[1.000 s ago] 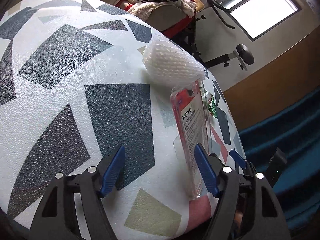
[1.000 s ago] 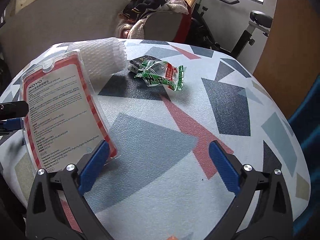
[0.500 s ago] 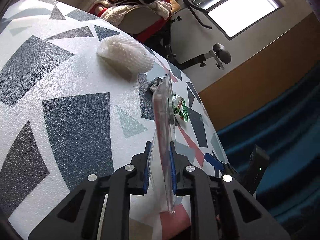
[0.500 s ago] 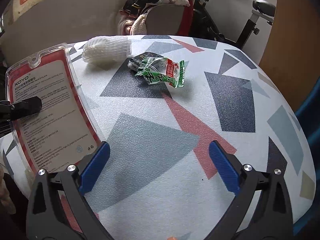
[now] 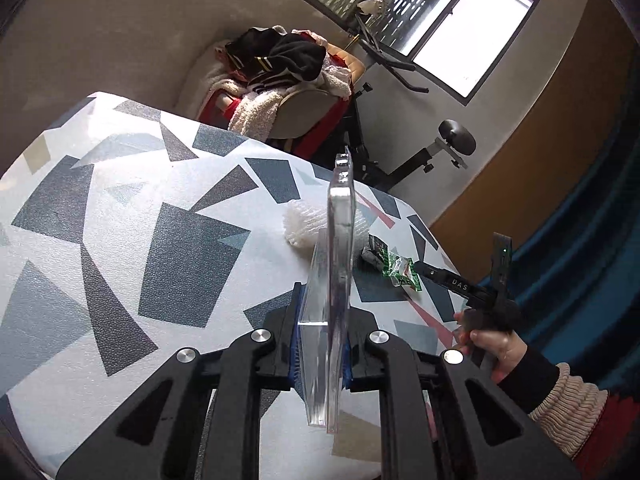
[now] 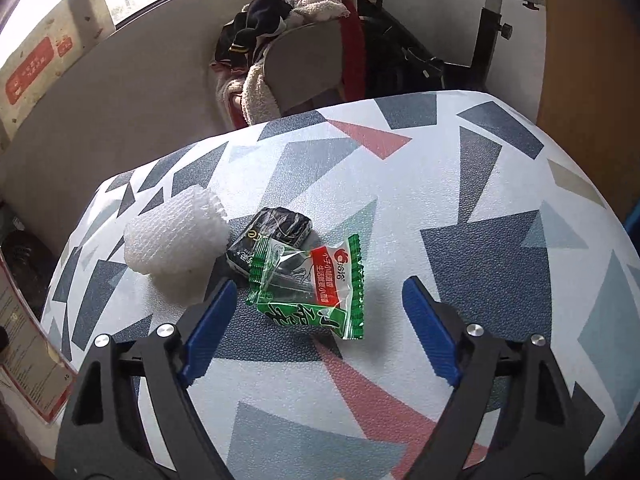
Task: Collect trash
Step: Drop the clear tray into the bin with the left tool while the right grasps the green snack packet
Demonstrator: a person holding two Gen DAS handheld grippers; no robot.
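My left gripper is shut on a clear plastic blister pack with a red card inside, held edge-on and lifted above the table; the pack's card shows at the right wrist view's left edge. My right gripper is open, its blue fingers either side of a green snack wrapper, just above it. A black wrapper lies touching the green one behind. A white foam net sleeve lies to their left. The foam and green wrapper also show in the left wrist view.
The table has a cloth of grey, blue and red shapes. Behind it stand a chair piled with clothes and an exercise bike. A wooden wall is at the right. The person's right hand holds the other gripper.
My left gripper closed on the blister pack and lifted it off the table. My right gripper moved forward over the green wrapper, still open.
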